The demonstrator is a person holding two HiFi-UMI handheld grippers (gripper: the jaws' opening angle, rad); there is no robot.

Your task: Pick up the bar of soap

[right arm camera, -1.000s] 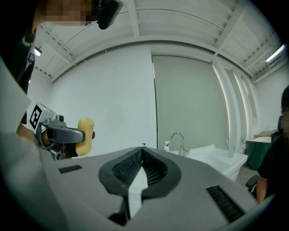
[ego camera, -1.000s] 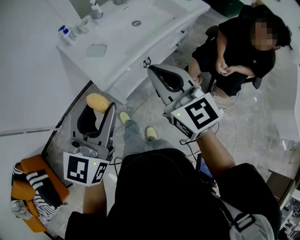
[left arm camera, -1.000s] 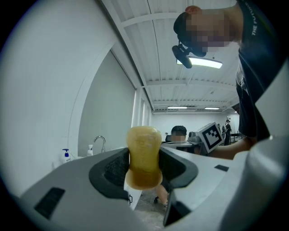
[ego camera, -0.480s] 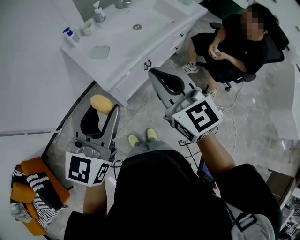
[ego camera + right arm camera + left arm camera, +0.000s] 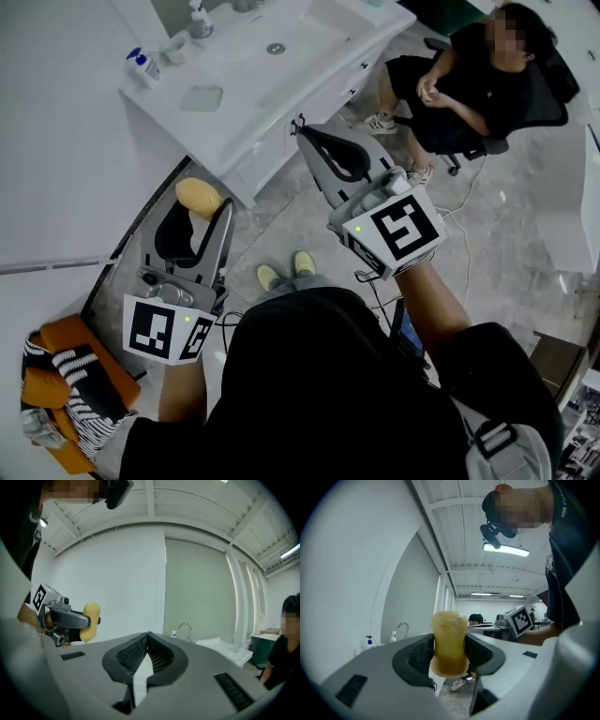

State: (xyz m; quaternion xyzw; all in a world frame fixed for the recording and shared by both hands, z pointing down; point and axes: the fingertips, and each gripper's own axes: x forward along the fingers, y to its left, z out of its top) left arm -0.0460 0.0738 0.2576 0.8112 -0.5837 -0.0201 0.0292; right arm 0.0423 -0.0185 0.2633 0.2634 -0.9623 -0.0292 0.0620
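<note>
Left gripper view: L gripper (image 5: 449, 645) clamps yellow bar of soap (image 5: 449, 629) at its middle.
Right gripper view alone shows R gripper (image 5: 148, 636) pinched closed, nothing inside.

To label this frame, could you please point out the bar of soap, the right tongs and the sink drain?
bar of soap (image 5: 449, 641): left gripper view, middle of its yellow body.
right tongs (image 5: 148, 635): right gripper view, where the shut tips meet.
sink drain (image 5: 276, 48): head view, its centre.
</note>
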